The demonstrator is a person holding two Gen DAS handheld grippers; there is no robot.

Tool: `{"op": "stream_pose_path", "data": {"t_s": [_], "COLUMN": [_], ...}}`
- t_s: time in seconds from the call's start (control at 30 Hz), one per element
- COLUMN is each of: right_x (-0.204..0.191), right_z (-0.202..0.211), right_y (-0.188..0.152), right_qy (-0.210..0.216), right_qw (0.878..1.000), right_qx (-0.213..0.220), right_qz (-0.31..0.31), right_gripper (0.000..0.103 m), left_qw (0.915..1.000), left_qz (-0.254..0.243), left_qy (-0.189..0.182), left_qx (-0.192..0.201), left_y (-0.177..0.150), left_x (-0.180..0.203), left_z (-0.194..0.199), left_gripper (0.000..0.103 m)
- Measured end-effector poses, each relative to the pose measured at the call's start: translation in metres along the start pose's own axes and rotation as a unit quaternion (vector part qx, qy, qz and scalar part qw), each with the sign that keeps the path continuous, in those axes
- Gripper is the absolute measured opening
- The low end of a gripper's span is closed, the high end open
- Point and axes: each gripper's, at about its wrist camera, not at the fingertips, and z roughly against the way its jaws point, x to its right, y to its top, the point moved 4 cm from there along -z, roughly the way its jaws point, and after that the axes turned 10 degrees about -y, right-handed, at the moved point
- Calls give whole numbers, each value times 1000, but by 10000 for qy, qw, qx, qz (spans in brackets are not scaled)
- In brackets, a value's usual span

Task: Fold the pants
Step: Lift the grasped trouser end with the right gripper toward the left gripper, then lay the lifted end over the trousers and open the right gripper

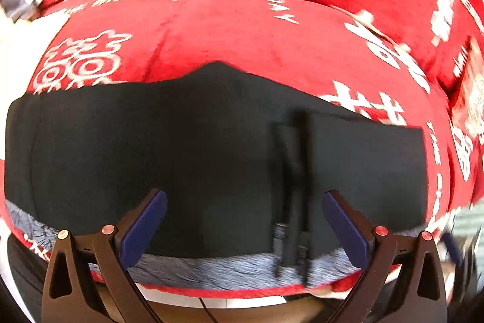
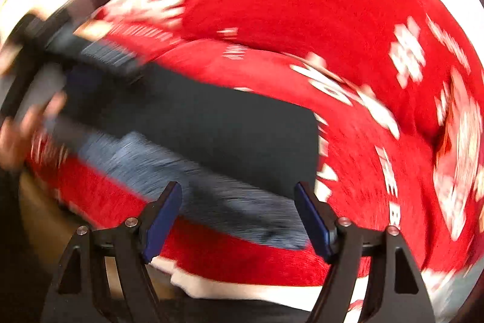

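The pants [image 1: 187,147], dark with a grey fleecy lining showing along their near edge, lie flat as a folded band on the red blanket [image 1: 272,50], long axis running side to side across both wrist views and parallel to the blanket's near edge. Your left gripper [image 1: 245,223] hangs directly over the band's near edge, jaws spread wide and holding nothing. Your right gripper [image 2: 239,220] is likewise wide open and empty, over the near right corner of the band, with the band's right end [image 2: 311,141] just ahead of it. Judge the next fold to run along the long axis, so the right gripper is the nearer one to the end that would be carried over. The blanket carries white printed characters and Latin lettering; only fragments such as "THE" are legible, the rest being blurred. No label shows on the pants
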Motion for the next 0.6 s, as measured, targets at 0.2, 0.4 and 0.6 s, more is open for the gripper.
{"op": "stream_pose_path", "data": {"t_s": [0.2,0.4,0.6], "right_x": [46,41,37], "right_z": [-53,-46,-58], "right_y": [-25,-30,9], "right_qy": [1434,1219,670], "right_qw": [9684,9767,9895], "right_qx": [-920,-907,-605], "right_qz": [-1824,-1516,-1125], "right_gripper": [75,74,74], "left_qw": [9952,9973,9956], "left_qz": [-696,-485,-669], "left_qy": [457,436,540], "left_qx": [-506,-326,-371], "left_y": [-25,-23,-38], "left_x": [28,20,28], "left_z": [-39,-27,-36], "left_gripper": [103,103,103]}}
